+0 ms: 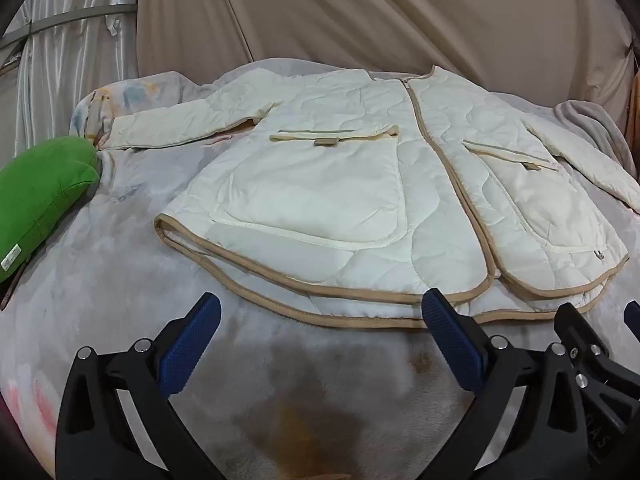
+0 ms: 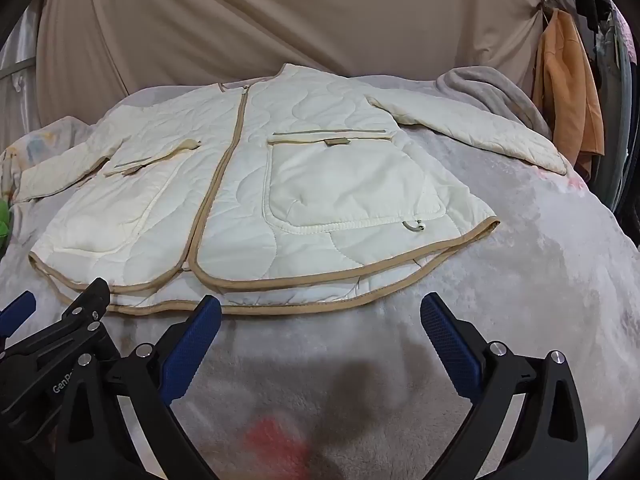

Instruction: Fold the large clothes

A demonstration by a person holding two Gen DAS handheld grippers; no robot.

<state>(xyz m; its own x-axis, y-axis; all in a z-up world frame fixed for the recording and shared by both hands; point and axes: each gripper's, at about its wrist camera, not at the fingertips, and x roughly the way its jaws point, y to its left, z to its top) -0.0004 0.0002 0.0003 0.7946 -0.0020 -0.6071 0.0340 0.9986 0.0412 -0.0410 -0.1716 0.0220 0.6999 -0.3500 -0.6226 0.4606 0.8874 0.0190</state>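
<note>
A cream quilted jacket lay flat and zipped on a grey blanket-covered bed, sleeves spread, its two patch pockets lying flat, contents not visible. Its tan-trimmed hem sat just beyond the left tongs and right tongs, both spread wide and gripping nothing. A green pillow lay well apart at the bed's left edge, with bare blanket around the jacket.
</note>
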